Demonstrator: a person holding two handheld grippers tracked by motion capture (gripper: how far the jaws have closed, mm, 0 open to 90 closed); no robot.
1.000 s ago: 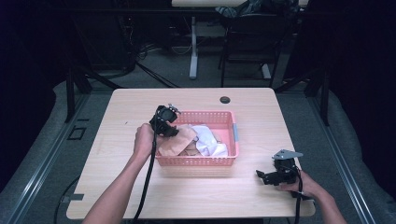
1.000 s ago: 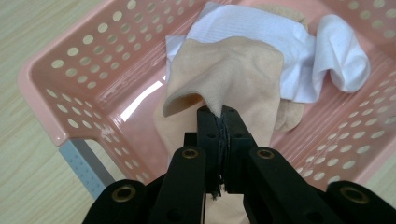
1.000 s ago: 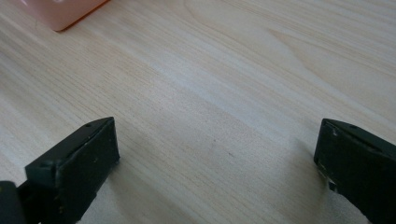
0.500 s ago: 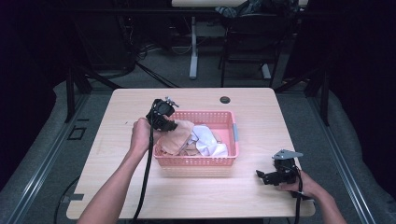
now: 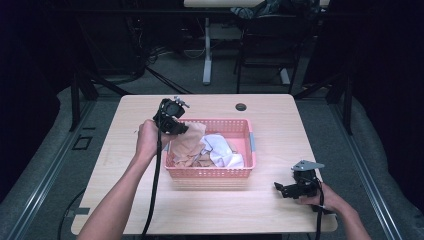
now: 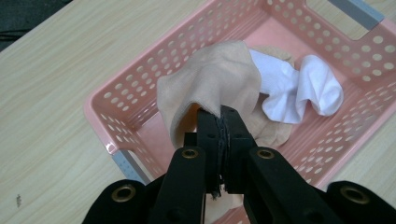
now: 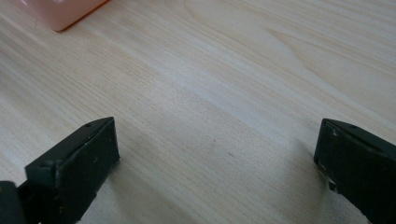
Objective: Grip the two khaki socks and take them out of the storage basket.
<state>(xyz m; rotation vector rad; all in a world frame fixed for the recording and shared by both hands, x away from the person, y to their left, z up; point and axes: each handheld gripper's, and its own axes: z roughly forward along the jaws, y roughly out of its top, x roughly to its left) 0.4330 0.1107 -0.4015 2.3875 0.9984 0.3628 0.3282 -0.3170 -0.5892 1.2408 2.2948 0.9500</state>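
One beige cloth (image 6: 210, 74) hanging downward

The high view looks forward and down from above the near edge of the table (image 5: 210, 210), far enough back to take in the whole top and the dark floor beyond its far edge. The left gripper view sits close above the pink basket (image 6: 140, 88), looking down into its corner (the same basket (image 5: 210, 172) stands mid-table from above). The right gripper view skims low over bare wood by the near right corner, catching one basket corner (image 7: 60, 11) at its top left.
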